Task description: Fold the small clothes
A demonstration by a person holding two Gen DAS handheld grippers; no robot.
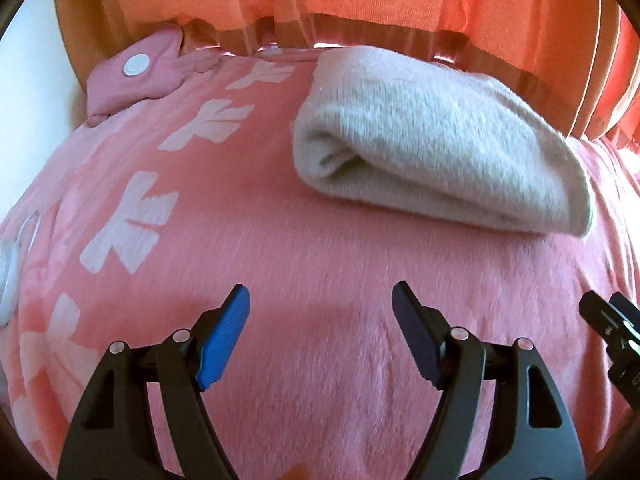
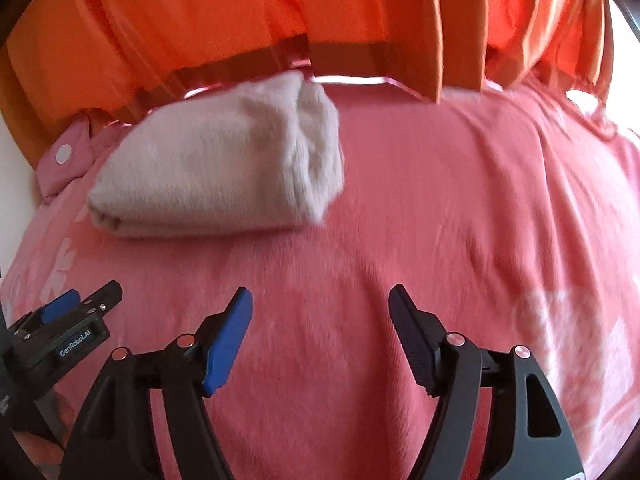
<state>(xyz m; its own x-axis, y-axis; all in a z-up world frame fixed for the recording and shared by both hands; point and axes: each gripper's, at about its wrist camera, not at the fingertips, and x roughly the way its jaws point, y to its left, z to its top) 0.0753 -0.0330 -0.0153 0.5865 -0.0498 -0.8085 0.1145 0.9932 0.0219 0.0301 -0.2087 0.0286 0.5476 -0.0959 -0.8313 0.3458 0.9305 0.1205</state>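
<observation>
On the pink bedspread [image 1: 320,264], the folded white garment [image 1: 432,148] lies ahead of both tongs, near the orange curtain [image 2: 240,12]. Your left gripper [image 1: 320,320] has it ahead and to the right; your right gripper [image 2: 320,320] has it ahead and to the left. Its long axis runs crosswise to both, and neither tool appears clearly nearer. Both tongs stand wide open and hold nothing. The garment looks like soft, fuzzy knit, doubled into a thick, compact bundle with rounded fold edges, apparently already folded.
</observation>
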